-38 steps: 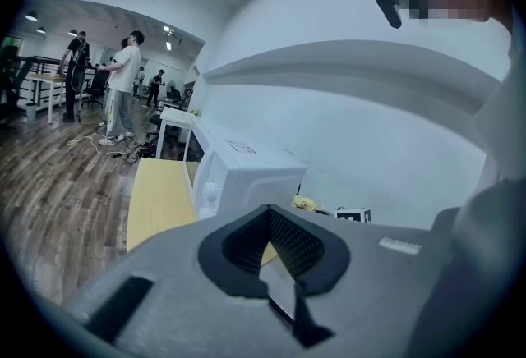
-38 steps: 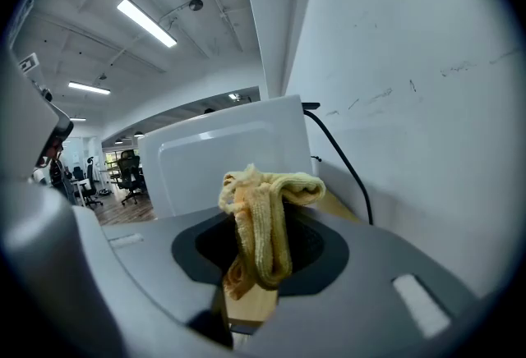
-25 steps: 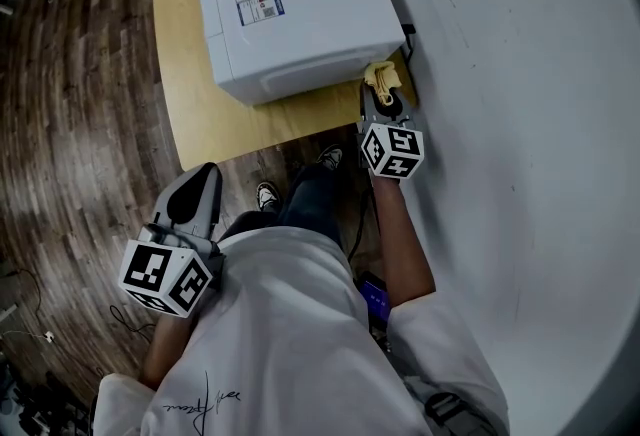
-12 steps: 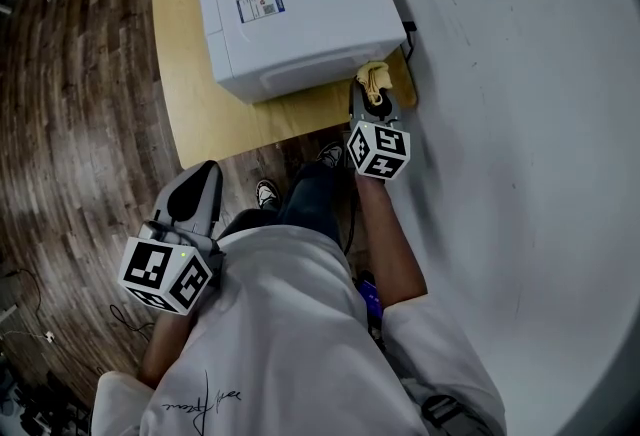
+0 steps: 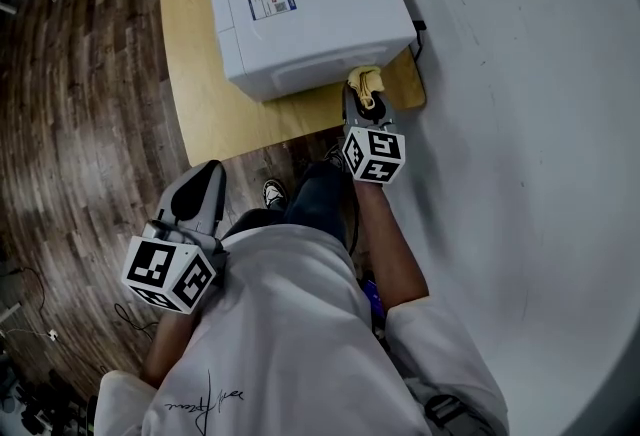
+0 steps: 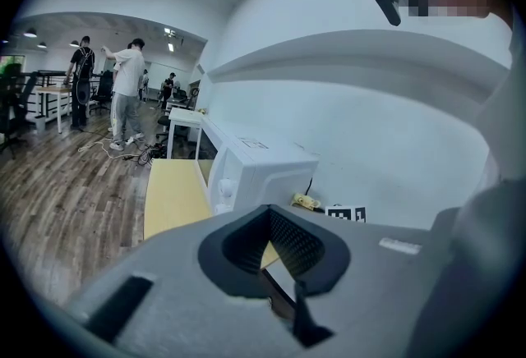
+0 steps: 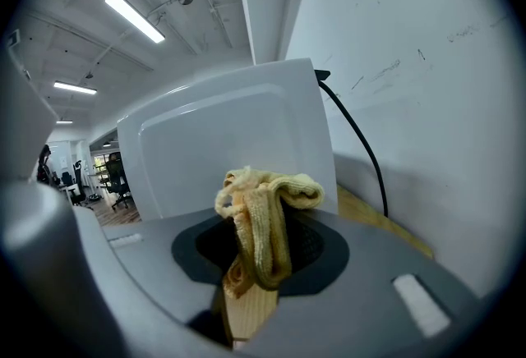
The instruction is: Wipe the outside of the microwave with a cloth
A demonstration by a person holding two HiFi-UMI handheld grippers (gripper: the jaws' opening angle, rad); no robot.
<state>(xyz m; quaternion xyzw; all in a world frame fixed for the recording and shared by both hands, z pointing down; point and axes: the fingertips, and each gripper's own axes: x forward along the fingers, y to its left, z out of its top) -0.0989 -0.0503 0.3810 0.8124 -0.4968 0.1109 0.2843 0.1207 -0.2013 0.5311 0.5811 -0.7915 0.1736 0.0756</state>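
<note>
The white microwave [image 5: 300, 4] stands on a pale wooden table [image 5: 200, 94] against the wall. My right gripper [image 5: 364, 96] is shut on a bunched yellow cloth [image 5: 365, 80], which is pressed to the lower right part of the microwave's near side. In the right gripper view the cloth [image 7: 263, 221] hangs folded over the jaws of that gripper [image 7: 263, 258], with the microwave's white panel [image 7: 230, 143] just behind it. My left gripper [image 5: 198, 192] hangs low by the person's side, away from the table, shut on nothing. From the left gripper view [image 6: 275, 254] the microwave [image 6: 246, 167] is seen further off.
A black power cord [image 7: 362, 143] runs down the white wall [image 7: 411, 61] to the right of the microwave. The table's near edge [image 5: 270, 139] drops to wood floor [image 5: 80, 124]. The person's feet [image 5: 272, 194] stand below it. People [image 6: 123, 89] stand far back in the room.
My right gripper has slid the cloth to the left along the microwave's near side, away from its right corner. The left gripper has stayed put.
</note>
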